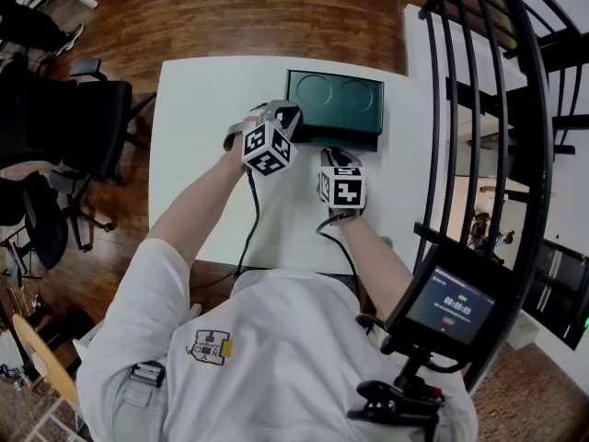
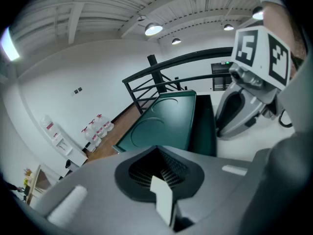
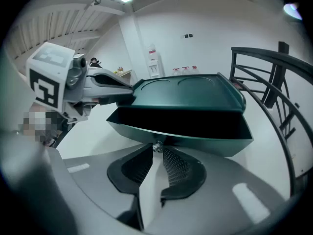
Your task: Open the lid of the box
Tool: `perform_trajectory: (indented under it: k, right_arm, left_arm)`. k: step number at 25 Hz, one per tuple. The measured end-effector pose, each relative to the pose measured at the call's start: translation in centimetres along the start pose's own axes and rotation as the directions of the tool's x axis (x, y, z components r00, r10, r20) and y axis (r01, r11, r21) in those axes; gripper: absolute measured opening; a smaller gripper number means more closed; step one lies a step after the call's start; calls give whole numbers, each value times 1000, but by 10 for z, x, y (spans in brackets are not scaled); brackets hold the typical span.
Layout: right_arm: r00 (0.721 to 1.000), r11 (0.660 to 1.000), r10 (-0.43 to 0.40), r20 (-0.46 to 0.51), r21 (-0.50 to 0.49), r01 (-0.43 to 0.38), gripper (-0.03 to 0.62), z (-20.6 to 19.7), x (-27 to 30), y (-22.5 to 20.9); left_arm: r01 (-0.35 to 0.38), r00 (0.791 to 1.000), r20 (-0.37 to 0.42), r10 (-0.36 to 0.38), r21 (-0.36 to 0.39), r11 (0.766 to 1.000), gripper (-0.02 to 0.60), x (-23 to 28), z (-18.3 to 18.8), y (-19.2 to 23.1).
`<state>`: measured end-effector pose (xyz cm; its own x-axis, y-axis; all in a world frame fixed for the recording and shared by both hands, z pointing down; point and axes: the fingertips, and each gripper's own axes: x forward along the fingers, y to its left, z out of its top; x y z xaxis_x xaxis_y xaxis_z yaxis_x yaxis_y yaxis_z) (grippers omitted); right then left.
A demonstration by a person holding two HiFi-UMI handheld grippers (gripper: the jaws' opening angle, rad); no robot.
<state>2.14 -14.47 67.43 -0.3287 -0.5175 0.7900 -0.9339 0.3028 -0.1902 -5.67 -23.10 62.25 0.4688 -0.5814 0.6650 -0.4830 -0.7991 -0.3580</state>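
Box lid [image 3: 190, 94] is already partly raised: a dark gap runs along the near side between it and the base [image 3: 195, 137]. The right gripper [image 3: 156, 151] has its jaws closed on a small metal catch [image 3: 157, 146] at the middle of the base's near edge, seemingly steadying it. The left gripper [image 2: 159, 155] has its jaws together at the lid's near-left corner; whether they pinch the rim or only touch it is unclear. The green box [image 1: 336, 109] sits at the far side of the white table [image 1: 202, 155]. The latch looks released, while the lid is not yet swung fully back.
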Motion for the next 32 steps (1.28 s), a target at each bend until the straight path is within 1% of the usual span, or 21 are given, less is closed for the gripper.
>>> perform_trajectory:
  k: [4, 7, 14, 18, 22, 25, 26, 28, 30, 32]
  right_arm:
    - [999, 1000, 25, -34, 10, -25, 63, -41, -23, 15]
    - [998, 999, 32, -53, 0, -32, 63, -59, -32, 20]
    - [998, 999, 34, -60, -3, -35, 62, -63, -38, 17]
    - [998, 999, 36, -42, -12, -36, 63, -62, -43, 23]
    - [999, 1000, 21, -28, 13, -20, 70, -64, -46, 18]
    - [1000, 999, 7, 19, 47, -8, 78, -67, -56, 8]
    - [999, 998, 1, 39, 64, -3, 78, -68, -62, 4]
    - [997, 996, -11, 79, 92, 3, 78, -72, -77, -3]
    - [994, 995, -16, 109, 95, 5, 77, -82, -93, -8]
    - [991, 997, -10, 130, 77, 0, 66, -95, -107, -15]
  left_arm:
    - [-1, 1000, -10, 1, -5, 1000, 0, -3, -3, -2]
    - [-2, 1000, -16, 1, -6, 1000, 0, -6, -5, -2]
    - [-8, 1000, -8, 7, -36, 999, -1, -2, 1, -1]
    - [-17, 1000, -5, 16, -44, 999, 0, -3, 0, 2]
    - [-16, 1000, -1, 16, -57, 998, -1, -4, 0, 0]
    - [6, 1000, -8, -7, -72, 997, 0, -2, -3, -3]
    - [14, 1000, -4, -15, -81, 997, 0, -5, -2, -4]
    - [17, 999, 33, -13, -118, 993, 2, -20, 1, -7]
    - [15, 996, 85, 0, -175, 984, 2, -43, 4, -17]
    - [18, 992, 129, 13, -240, 971, 2, -69, 2, -34]
